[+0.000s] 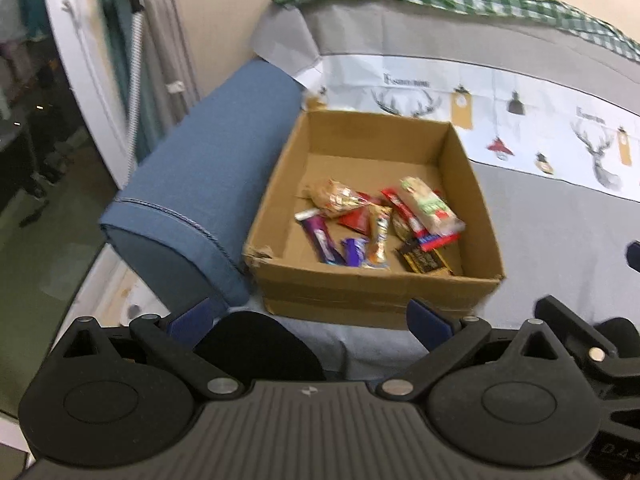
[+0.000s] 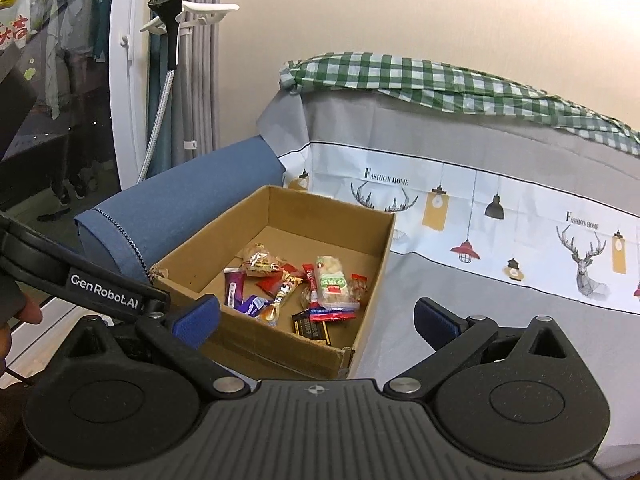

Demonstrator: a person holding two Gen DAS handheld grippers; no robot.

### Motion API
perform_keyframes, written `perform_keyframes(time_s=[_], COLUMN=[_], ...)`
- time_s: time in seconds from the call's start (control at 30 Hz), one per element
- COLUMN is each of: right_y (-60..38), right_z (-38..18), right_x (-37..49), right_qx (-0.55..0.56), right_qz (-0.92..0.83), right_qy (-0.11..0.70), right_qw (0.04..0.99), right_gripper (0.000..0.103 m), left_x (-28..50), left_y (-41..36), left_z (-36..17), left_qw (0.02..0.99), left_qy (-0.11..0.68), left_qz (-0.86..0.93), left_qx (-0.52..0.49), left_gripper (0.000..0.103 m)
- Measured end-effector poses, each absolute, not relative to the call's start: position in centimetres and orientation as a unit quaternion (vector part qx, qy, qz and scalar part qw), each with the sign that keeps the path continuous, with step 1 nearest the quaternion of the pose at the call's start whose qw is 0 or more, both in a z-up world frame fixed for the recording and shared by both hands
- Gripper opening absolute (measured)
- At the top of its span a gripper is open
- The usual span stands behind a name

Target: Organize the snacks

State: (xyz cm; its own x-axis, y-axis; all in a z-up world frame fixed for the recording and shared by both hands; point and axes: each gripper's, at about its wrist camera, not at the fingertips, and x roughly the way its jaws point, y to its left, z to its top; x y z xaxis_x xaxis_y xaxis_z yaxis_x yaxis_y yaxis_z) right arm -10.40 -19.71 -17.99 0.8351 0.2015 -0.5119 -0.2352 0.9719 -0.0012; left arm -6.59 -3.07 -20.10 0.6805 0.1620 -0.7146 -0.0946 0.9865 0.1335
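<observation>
Both the left tool (image 1: 308,318) and right tool (image 2: 316,316) hang empty, fingers spread, short of the cardboard box (image 2: 372,300) on the sofa, where the snacks (image 2: 296,292) lie jumbled together for sorting.

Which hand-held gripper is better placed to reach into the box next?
Left, probably. The left hand-held gripper faces the cardboard box squarely, open and empty. The right hand-held gripper, also open, approaches from a corner.

A home – covered sofa (image 2: 480,280), curtains (image 2: 192,60), garment steamer (image 2: 170,24)
</observation>
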Motion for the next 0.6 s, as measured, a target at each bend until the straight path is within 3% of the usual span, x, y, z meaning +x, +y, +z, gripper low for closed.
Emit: perform_keyframes(time_s=[0.23,0.6], right_y=[-19.76,-19.65], right_z=[-18.04,-18.14], right_x=[-10.83,-10.91], right_qx=[-0.030,-0.031], right_qz=[0.112,0.113], right_qy=[0.264,0.265], right_qw=[0.958,0.957], right_gripper=[0.102,0.102], left_x=[-7.06,-7.29], left_y=[-3.43,-3.36], left_z=[-20.20,-20.54], left_qw=[0.914,0.913], left_qy=[0.389,0.398], left_qz=[0.073,0.057], left_qx=[0.087,0.061], left_gripper=[0.103,0.103])
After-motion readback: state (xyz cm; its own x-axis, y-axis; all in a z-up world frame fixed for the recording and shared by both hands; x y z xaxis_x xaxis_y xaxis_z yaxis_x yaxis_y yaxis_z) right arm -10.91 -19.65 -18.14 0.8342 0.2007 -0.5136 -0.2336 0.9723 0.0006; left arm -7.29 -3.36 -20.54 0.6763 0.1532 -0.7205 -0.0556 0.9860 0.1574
